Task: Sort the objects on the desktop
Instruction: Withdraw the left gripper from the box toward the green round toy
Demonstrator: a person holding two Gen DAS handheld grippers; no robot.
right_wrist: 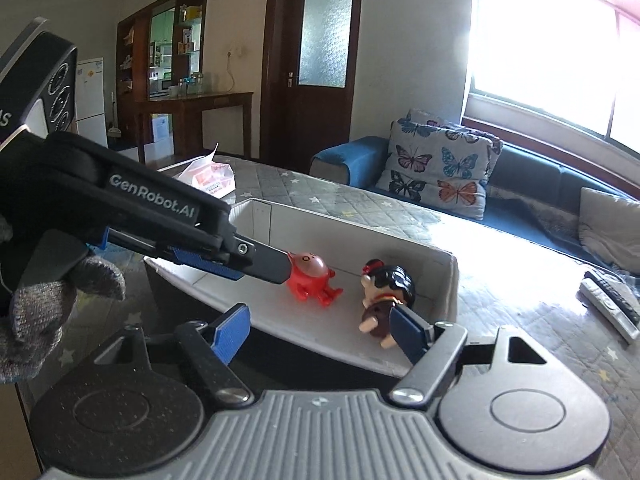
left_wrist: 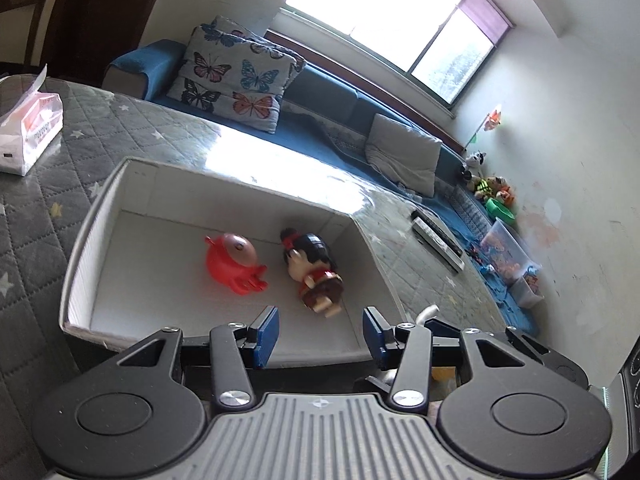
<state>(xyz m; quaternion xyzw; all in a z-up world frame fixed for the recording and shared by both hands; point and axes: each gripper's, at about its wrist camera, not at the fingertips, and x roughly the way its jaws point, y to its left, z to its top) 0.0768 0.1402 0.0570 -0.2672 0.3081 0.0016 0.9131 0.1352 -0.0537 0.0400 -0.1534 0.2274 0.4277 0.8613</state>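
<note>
My right gripper [right_wrist: 320,330] is spread wide with nothing in it, just over the near wall of the white box [right_wrist: 450,280]. My left gripper [left_wrist: 320,334] is spread and empty too. Inside the box the doll [left_wrist: 316,272] and the red toy [left_wrist: 234,266] lie side by side. My two tools are very close, so they could bump. One could knock the box wall and push it along the table [left_wrist: 132,124], toward the tissue pack [left_wrist: 30,132].

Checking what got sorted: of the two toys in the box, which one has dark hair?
The doll, lying on its back in the white box, with a red bow. The red crab toy beside it has none.
</note>
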